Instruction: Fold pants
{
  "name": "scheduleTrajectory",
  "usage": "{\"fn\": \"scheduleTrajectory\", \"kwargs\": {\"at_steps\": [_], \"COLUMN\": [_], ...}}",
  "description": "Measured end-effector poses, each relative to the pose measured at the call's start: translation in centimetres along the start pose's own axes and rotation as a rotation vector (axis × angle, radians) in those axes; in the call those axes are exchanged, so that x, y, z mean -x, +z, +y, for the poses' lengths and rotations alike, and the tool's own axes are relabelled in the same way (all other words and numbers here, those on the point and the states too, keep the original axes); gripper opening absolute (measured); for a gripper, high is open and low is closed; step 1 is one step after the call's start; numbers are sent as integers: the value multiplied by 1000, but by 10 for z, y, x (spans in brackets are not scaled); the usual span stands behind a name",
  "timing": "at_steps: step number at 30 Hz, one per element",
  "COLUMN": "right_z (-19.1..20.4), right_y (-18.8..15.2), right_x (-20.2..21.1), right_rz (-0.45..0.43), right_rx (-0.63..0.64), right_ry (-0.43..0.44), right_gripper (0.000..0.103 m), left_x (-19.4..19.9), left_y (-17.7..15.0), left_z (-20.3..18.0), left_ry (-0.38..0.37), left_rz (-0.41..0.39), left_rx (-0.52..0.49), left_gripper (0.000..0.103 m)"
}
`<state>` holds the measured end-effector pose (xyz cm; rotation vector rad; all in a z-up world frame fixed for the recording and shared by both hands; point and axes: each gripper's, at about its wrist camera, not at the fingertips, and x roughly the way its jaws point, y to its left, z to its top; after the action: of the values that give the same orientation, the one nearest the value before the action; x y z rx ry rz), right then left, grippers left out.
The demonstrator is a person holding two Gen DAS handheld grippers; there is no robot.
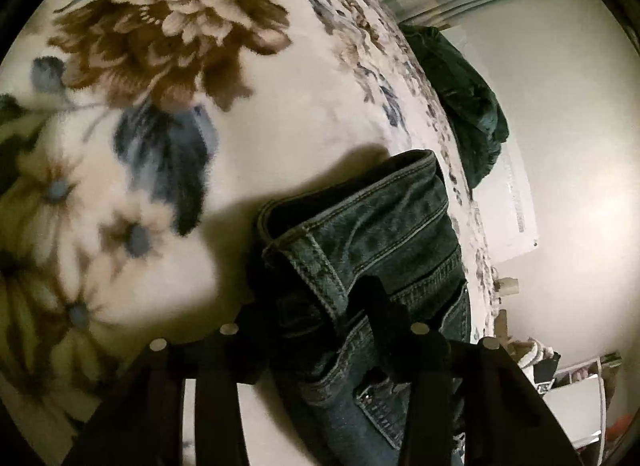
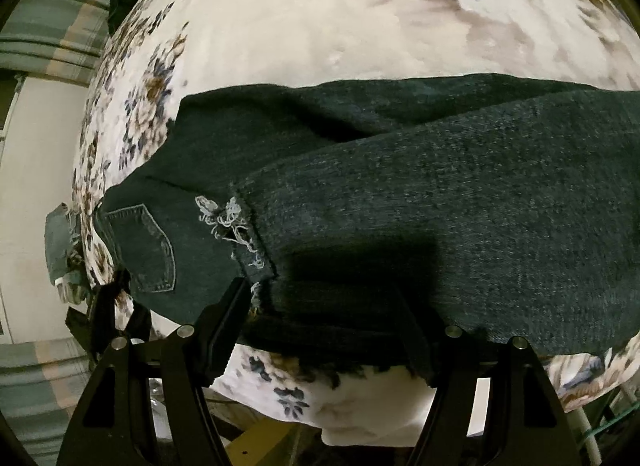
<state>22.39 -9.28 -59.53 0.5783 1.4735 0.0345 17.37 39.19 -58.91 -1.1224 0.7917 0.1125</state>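
Dark blue jeans [image 2: 400, 193] lie across a floral blanket [image 2: 300, 25], legs folded over so a frayed hem [image 2: 236, 225] rests near the back pocket [image 2: 148, 250]. My right gripper [image 2: 320, 330] is open, its fingers spread at the near edge of the folded legs. In the left wrist view the waistband end of the jeans [image 1: 360, 234] lies on the blanket [image 1: 260, 105] near its edge. My left gripper [image 1: 320, 330] sits over the waistband with denim between its fingers; how far they have closed is unclear.
A dark green garment [image 1: 464, 105] lies at the far edge of the blanket. Beyond the edge are a pale wall [image 1: 568, 145], a striped curtain [image 2: 44, 25], and clutter on the floor [image 1: 572, 386]. A wooden frame [image 2: 260, 438] shows under the blanket's near edge.
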Motion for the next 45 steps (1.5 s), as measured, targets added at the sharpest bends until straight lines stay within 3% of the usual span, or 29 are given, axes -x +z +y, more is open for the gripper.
{"fn": "scheduleTrajectory", "kwargs": {"at_steps": [4,6,8,9,11,14,19,21,24,25,26,27,28,29,32,37,40,45], "right_z": [0,-1,-1,-1,0,-1,0,2,4,3,3,3,3,3,2,-7,-23,-69], "right_y": [-2,-3,-4,-4,-3,-2,1,2,2,2,2,2,2,3,4,5,4,-4], "right_x": [-1,-2,-3,-3,-2,-2,-1,-1,-2,-2,-2,-2,-1,-1,3,22,39,72], "right_rz": [4,9,13,14,16,17,15,14,19,19,18,15,10,4,-17,-81,-123,-178], "right_rx": [1,-2,-7,-6,-5,-10,-23,-14,-9,-11,-12,-12,-12,-13,-11,-21,-58,-163], "right_ry": [2,2,8,9,12,13,21,18,14,14,15,15,15,14,-1,-61,-90,-64], "right_gripper": [73,73,73,73,73,73,73,73,73,73,73,73,73,73,73,73,82,82], "left_x": [9,22,33,36,35,25,-5,-16,-24,-24,-22,-19,-18,-14,-1,36,56,70], "left_y": [2,2,-2,-4,-9,-8,8,12,14,15,15,15,16,16,15,3,-18,-79], "left_z": [-15,-16,-6,2,19,27,3,-9,-21,-22,-22,-21,-21,-25,-56,-122,-171,-249], "left_ry": [-16,-56,-46,-37,-15,-44,-70,-62,-27,-29,-28,-32,-30,-40,-28,-84,-144,-264], "left_rz": [-8,-10,13,33,66,65,9,0,-9,-14,-20,-25,-23,-18,-41,-62,-46,36], "left_rx": [-19,-18,-1,24,75,110,37,10,-20,-13,-3,3,7,-5,-109,-267,-381,-546], "left_gripper": [28,28,30,33,50,58,75,88,88,88,77,65,36,32,28,27,27,26]}}
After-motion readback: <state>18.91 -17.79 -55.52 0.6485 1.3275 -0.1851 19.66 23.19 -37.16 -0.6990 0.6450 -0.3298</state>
